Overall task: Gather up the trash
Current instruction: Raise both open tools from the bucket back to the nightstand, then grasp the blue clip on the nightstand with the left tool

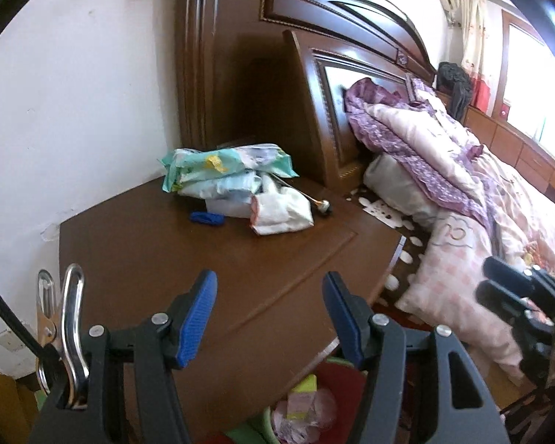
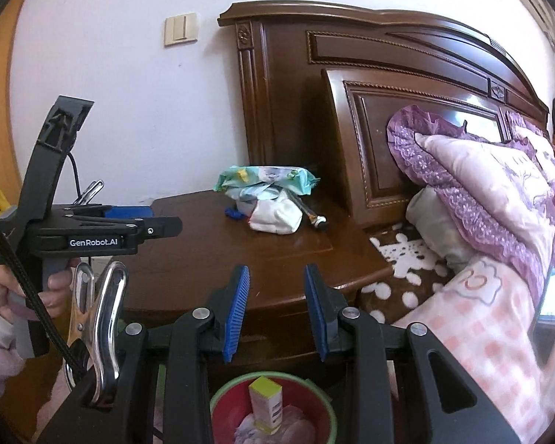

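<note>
Both claws are released and empty: the left gripper [image 1: 270,318] and right gripper [image 2: 277,310] hover above the red bin [image 2: 218,403] (already holding a small carton [image 2: 265,403]). Ahead, wipe packets [image 1: 229,170] remain on the nightstand [image 1: 166,251].

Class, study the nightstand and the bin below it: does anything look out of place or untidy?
Yes. Wipe packets lie in a crooked heap at the nightstand's back, with a blue scrap beside them. In the bin, a small box stands upright on crumpled wrappers.
</note>
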Available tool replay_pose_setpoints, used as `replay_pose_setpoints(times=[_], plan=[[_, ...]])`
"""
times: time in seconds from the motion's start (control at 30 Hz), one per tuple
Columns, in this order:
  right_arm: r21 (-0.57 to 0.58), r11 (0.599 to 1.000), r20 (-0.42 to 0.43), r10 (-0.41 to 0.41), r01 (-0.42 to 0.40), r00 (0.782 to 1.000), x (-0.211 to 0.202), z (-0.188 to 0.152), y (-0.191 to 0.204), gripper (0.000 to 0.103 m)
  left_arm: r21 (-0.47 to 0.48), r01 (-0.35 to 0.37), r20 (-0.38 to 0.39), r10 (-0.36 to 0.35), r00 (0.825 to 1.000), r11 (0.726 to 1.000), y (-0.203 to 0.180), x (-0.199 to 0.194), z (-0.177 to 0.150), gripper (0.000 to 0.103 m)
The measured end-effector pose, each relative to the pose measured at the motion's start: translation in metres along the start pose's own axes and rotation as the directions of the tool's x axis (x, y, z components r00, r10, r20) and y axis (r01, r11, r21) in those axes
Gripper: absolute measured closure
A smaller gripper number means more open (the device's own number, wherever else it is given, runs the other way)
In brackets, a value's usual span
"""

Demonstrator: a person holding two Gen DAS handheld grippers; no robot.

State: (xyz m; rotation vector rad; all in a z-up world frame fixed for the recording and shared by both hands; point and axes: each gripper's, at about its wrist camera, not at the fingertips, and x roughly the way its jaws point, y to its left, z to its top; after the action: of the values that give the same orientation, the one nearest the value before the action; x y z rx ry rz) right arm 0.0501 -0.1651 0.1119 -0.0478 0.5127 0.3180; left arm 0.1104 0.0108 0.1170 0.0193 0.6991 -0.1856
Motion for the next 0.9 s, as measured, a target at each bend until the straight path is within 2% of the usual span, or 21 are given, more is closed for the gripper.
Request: replay_pose_setpoints(times=[0.27,0.47,0.7,0.8,0.9], plan=[[0.006,1.000,-0.013,0.000,0.000,1.000,0.030,0.021,-0.010,0.071,-0.044,-0.018,-0.044,0.017,0.999,0.999,0.036,0.044,0.022,0.040],[-0.012,1.000,-0.030,0.002,-0.002,1.000,0.054,0.025,-0.014,0.071,-0.086,0.006,-0.102,-0.015,0.995,0.996,0.062,0.082,0.033,0.040],[0.000,1.000,-0.048,0.016,-0.016,0.999,0.081,0.024,-0.026,0.071,0.045,0.037,-0.111,-0.032,0.993,0.998,0.051,0.114,0.040,0.037],[0.005,1.000,-0.063,0.016,-0.015,0.998,0.092,0.023,-0.032,0.071,0.057,0.036,-0.134,-0.028,0.991,0.998,0.049,0.129,0.042,0.037],[0.005,1.000,-0.071,0.015,-0.015,0.997,0.101,0.021,-0.037,0.071,0.062,-0.002,-0.188,0.013,0.982,0.998,0.053,0.148,0.041,0.037]])
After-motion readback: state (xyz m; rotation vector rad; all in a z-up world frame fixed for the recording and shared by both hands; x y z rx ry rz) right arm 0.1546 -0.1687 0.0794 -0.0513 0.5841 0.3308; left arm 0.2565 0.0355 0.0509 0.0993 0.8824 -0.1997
